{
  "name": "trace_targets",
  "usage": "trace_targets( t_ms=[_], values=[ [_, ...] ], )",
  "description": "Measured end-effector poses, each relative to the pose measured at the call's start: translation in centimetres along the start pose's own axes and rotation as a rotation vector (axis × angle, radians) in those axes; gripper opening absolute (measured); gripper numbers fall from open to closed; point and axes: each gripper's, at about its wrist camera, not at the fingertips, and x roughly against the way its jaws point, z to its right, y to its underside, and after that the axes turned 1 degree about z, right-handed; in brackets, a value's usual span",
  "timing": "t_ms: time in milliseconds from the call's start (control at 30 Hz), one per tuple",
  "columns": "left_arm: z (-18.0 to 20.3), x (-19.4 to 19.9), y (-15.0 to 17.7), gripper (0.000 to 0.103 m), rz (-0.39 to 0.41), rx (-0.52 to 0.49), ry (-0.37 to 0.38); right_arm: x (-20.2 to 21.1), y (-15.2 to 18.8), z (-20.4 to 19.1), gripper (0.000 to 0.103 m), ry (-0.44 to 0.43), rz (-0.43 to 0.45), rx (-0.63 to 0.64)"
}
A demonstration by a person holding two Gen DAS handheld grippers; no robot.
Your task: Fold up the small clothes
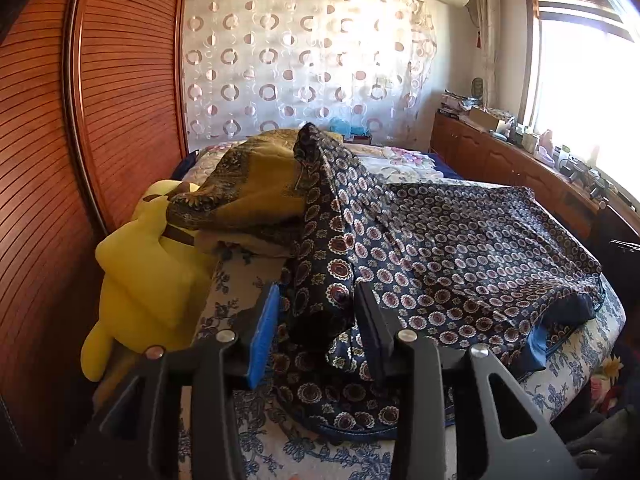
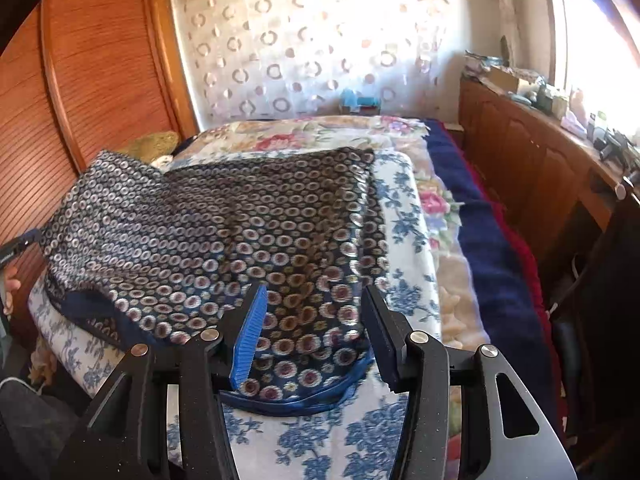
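Note:
A dark navy garment (image 1: 460, 248) printed with small rings lies spread on the bed. Its left part rises in a ridge against a pile of ochre clothes (image 1: 256, 184). My left gripper (image 1: 318, 292) stands open around a loose, bunched fold of that garment; the pads do not press on it. In the right wrist view the same garment (image 2: 224, 224) lies mostly flat, its blue-piped hem toward me. My right gripper (image 2: 314, 294) is open just above the near right corner, with the cloth lying flat below the fingers and nothing gripped.
The bed has a white cover with blue flowers (image 2: 320, 440) over a floral blanket (image 2: 440, 208). A yellow plush toy (image 1: 148, 280) sits at the bed's left edge beside a wooden wardrobe (image 1: 120, 100). A cluttered wooden sideboard (image 2: 520, 140) runs along the right under the window.

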Motion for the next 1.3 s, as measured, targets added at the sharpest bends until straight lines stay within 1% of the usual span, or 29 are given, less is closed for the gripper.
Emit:
trace_targets(
  t_ms=[167,267,400,533,767,833,933,1000,1067,1133,1167,1200,1233,1267,1300],
  values=[
    [-0.3,-1.8,0.8,0.038,-0.057,-0.005,-0.016,-2.8,0.5,1.1,0.05,0.038,-0.057,-0.035],
    [-0.3,-2.9,1.5,0.038,-0.098,-0.009,-0.01,-3.8,0.9,1.1,0.05,0.027,-0.068,-0.053],
    [-0.6,-3.9,2.1,0.039,-0.133,-0.003,-0.009,-4.6,1.2,0.0,0.05,0.002,-0.08,-0.038],
    [-0.9,-4.5,2.3,0.039,-0.151,0.006,-0.013,-5.3,1.3,-1.7,0.05,-0.014,-0.095,-0.005],
    [-1.3,-6.0,2.6,0.039,-0.204,0.034,-0.01,-6.1,1.0,-3.9,0.05,-0.05,-0.088,0.016],
    [-1.4,-6.0,2.6,0.039,-0.198,0.046,-0.01,-6.3,0.9,-4.6,0.059,-0.047,-0.086,0.032],
    [-1.3,-6.0,2.6,0.039,-0.195,0.049,-0.012,-6.9,0.8,-5.4,0.066,-0.038,-0.091,0.057],
    [-1.4,-6.1,2.6,0.039,-0.194,0.052,-0.009,-7.3,0.9,-5.8,0.069,-0.03,-0.102,0.072],
    [-1.5,-6.1,2.6,0.039,-0.192,0.055,-0.005,-7.8,1.1,-6.2,0.07,-0.017,-0.114,0.088],
    [-1.6,-6.1,2.6,0.039,-0.185,0.058,0.015,-8.3,1.4,-6.4,0.07,0.002,-0.132,0.098],
    [-1.6,-6.1,2.6,0.031,-0.182,0.058,0.025,-8.5,1.5,-6.3,0.071,0.008,-0.141,0.099],
    [-1.6,-6.0,2.6,0.012,-0.18,0.062,0.05,-8.5,1.6,-6.3,0.071,0.014,-0.143,0.101],
    [-1.5,-6.1,2.6,0.006,-0.188,0.08,0.092,-8.5,1.7,-6.3,0.072,0.017,-0.142,0.101],
    [-1.5,-6.0,2.5,0.002,-0.189,0.095,0.121,-8.5,1.7,-6.3,0.073,0.016,-0.144,0.099],
    [-1.1,-5.7,2.3,0.0,-0.173,0.088,0.123,-8.6,1.8,-6.2,0.074,0.021,-0.145,0.098]
  ],
)
